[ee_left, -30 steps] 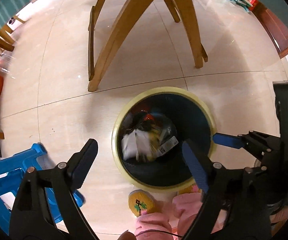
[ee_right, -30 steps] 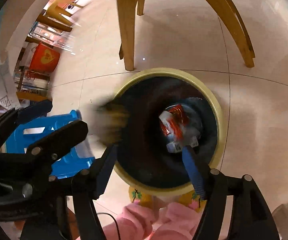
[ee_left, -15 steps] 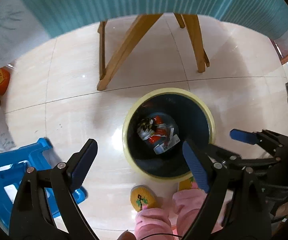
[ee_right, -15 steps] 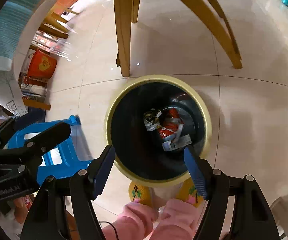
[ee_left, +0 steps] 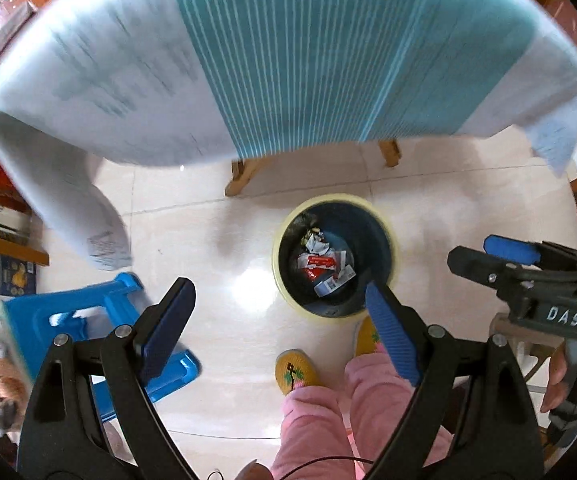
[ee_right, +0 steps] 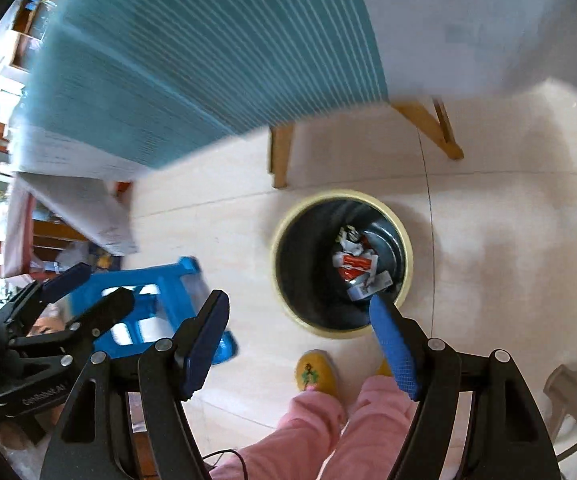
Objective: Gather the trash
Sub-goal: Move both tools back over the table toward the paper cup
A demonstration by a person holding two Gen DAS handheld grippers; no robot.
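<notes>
Crumpled wrappers (ee_left: 320,266) are seen inside the bin (ee_left: 384,216); judged light, soft, best pinched at a fold; left gripper (ee_left: 276,320) and right gripper (ee_right: 300,332) are held spread, empty.

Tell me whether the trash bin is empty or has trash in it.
Not empty. The trash bin stands upright on the floor, and crumpled red and white wrappers lie at its bottom, well below the rim. Most of the bin is unfilled.

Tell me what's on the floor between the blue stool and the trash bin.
Nothing: between the blue stool and the trash bin is bare, shiny tile. The left wrist view shows it best; the right wrist view agrees.
</notes>
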